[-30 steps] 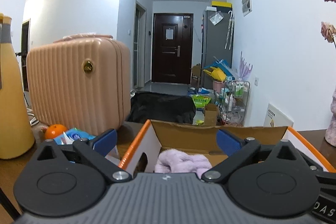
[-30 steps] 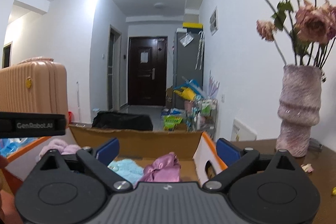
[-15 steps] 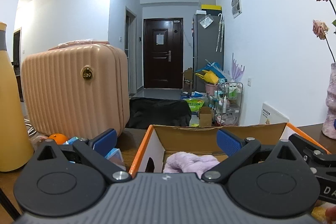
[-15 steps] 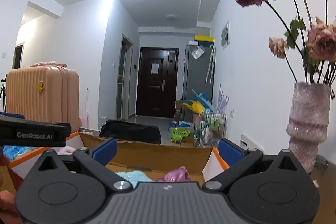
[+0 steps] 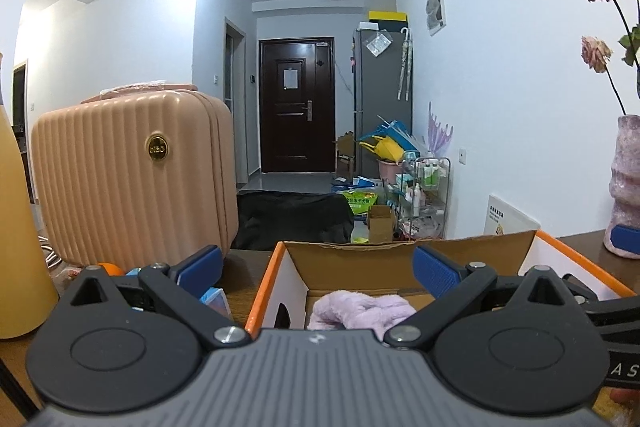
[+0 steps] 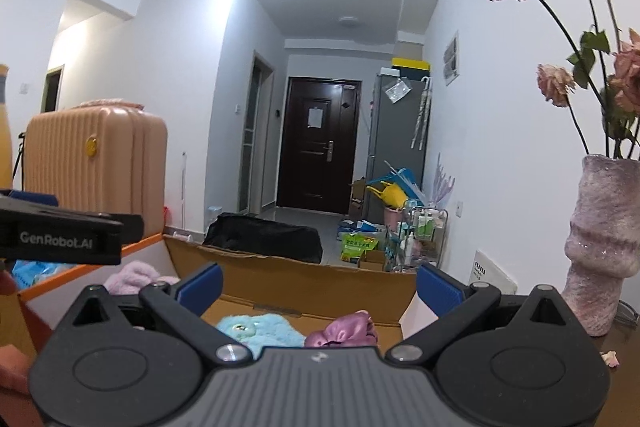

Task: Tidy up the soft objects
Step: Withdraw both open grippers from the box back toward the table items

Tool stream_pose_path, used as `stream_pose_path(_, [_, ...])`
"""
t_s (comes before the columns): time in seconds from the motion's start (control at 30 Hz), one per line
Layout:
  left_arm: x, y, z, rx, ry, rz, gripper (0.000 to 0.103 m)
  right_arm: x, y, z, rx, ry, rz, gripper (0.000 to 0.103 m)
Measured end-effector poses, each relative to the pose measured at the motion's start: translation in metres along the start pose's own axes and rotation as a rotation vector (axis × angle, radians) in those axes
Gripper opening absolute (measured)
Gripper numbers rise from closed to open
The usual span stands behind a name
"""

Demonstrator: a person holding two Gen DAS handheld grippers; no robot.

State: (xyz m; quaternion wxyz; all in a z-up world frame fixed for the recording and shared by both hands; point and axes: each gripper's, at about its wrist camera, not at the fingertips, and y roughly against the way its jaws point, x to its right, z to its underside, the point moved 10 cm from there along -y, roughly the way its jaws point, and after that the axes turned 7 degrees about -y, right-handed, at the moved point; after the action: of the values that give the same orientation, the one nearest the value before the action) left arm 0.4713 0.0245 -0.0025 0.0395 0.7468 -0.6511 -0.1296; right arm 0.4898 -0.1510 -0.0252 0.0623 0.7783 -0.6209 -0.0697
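You are holding both grippers, left gripper (image 5: pixel 316 263) and right gripper (image 6: pixel 318 281), empty with jaws spread wide above the orange-edged cardboard box (image 6: pixel 312 283); fluffy lilac cloth (image 5: pixel 360 309) is lying inside it.

Yellow bottle (image 5: pixel 16 227) cut by the frame edge — cardboard box (image 6: pixel 304 287) floor hidden behind the claw body.

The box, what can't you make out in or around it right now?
- Box floor: hidden in both views by the gripper bodies.
- Blue plush: lower part behind the right gripper.
- Lilac plush: partly behind the left gripper.
- Orange: mostly hidden, left view.
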Motion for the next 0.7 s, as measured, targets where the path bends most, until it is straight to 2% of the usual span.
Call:
stream_pose_path(0.27, [-0.008,-0.004,-0.002,0.002,0.034,-0.028,0.103,-0.001,0.0,-0.002,0.018,0.016,0.015,0.103])
stream_pose_path(0.37, [-0.006,-0.008,0.001,-0.018,0.038,-0.015,0.103,-0.002,-0.003,0.0,0.013,0.022,0.015,0.103])
stream_pose_path(0.7, [0.003,-0.001,0.002,-0.007,-0.018,0.027,0.103,-0.007,0.0,0.007,-0.021,0.047,-0.004,0.103])
